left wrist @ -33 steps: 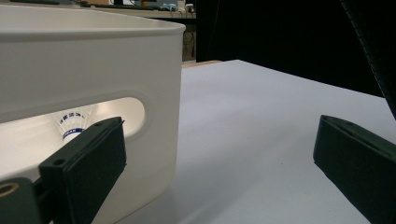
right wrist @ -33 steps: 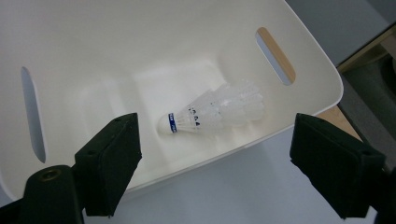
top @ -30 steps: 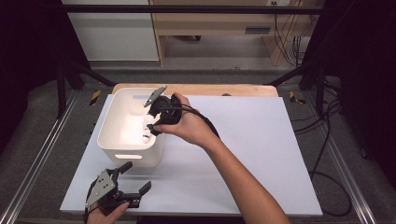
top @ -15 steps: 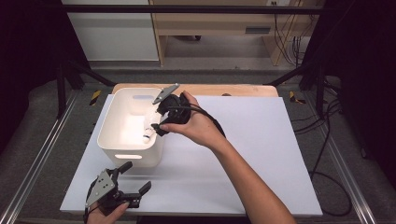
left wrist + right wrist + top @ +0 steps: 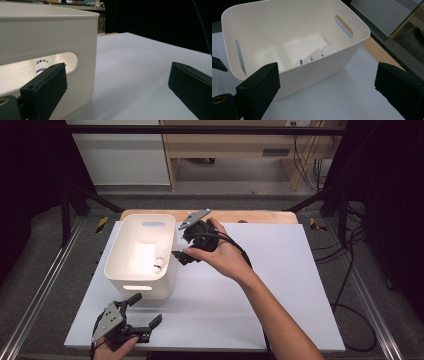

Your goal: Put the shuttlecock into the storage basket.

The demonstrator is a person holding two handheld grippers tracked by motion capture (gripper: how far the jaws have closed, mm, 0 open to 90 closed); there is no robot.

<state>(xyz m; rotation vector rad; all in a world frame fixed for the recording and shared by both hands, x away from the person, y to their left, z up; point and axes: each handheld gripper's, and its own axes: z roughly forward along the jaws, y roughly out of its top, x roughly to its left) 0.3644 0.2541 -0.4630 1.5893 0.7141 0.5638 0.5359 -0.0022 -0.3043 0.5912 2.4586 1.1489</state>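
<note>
**Shuttlecock dropped in bin**

Shuttlecock [image 5: 159, 262] lies inside white bin [image 5: 122, 279]; drop looks done; right gripper [image 5: 183, 246] just opened, jaws empty, beside the rim; left gripper [image 5: 142, 316] released, idle near table [image 5: 300, 285] edge; pull-back left.

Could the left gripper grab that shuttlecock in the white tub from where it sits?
Probably not directly. The left gripper, open, sits low outside the tub, whose wall stands between it and the shuttlecock. The tub's top is open, so lifting over the rim should work.
</note>
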